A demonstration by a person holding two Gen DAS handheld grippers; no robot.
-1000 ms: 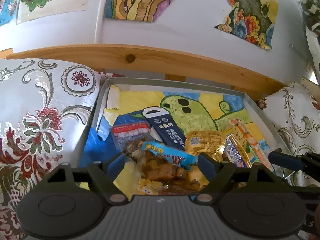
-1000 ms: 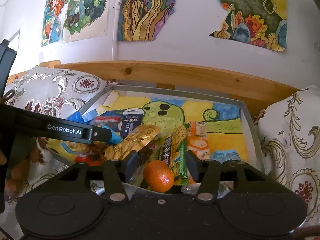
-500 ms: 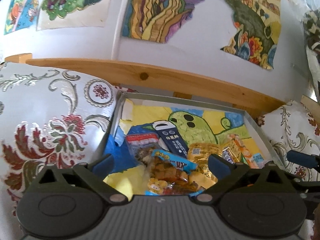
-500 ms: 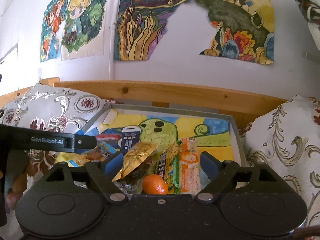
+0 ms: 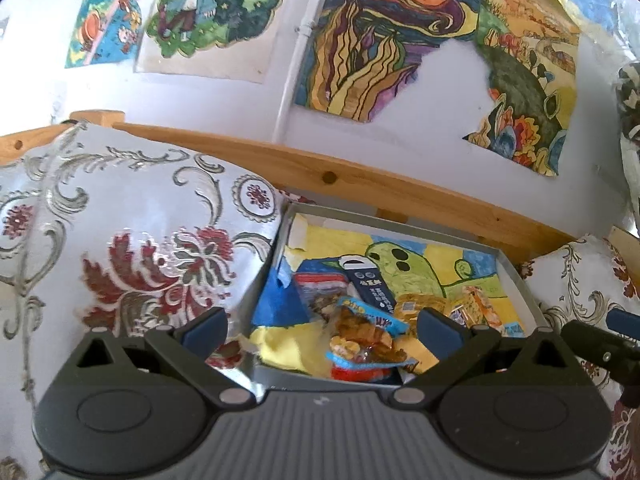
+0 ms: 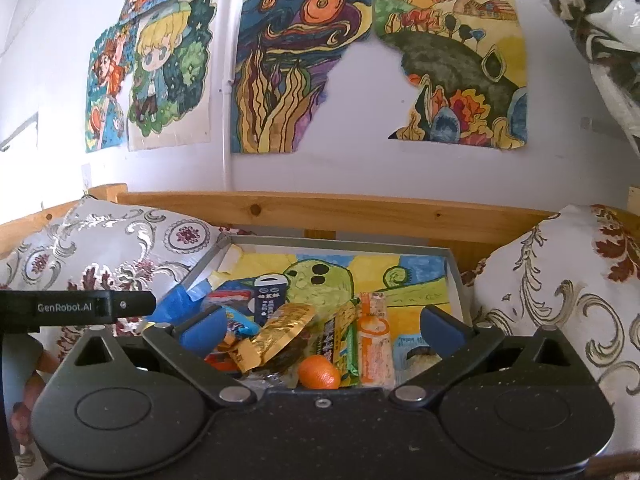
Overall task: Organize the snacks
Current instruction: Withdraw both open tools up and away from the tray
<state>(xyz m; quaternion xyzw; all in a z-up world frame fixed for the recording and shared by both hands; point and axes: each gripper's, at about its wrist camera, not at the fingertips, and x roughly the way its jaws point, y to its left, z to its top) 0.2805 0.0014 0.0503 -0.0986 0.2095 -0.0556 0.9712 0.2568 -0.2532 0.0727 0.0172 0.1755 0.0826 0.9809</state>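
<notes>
Snacks are piled in a shallow grey tray (image 6: 456,280) lined with a painted sheet showing a green creature on yellow and blue. The left gripper (image 5: 322,326) is held just before the tray's near edge with its blue-padded fingers spread wide and nothing between them. Framed between those fingers in the left wrist view is a blue-edged packet of brown snack pieces (image 5: 366,336), lying on a yellow patch near the tray's front left. Behind it are seen a red-and-clear packet (image 5: 320,286) and a dark blue carton with white print (image 5: 370,286), and to the right a gold packet (image 5: 416,306).

The right gripper (image 6: 320,328) is likewise spread wide and empty, held above the tray's near edge. Between its fingers in the right wrist view are seen a crumpled gold foil packet (image 6: 280,330), a small orange mandarin (image 6: 319,372) at the very front, a green-and-yellow bar (image 6: 340,340) just behind it, and a long orange-and-white packet (image 6: 374,344) lying beside the bar on its right. The body of the left gripper, marked GenRobot.AI, is seen at the left edge of this view.

The tray is set between two pale cushions with scroll and red floral patterns, one on the left (image 5: 120,232) and one on the right (image 6: 560,300). Behind the tray runs a wooden rail (image 6: 340,212), and above it colourful paintings (image 6: 300,72) are fixed to a white wall.
</notes>
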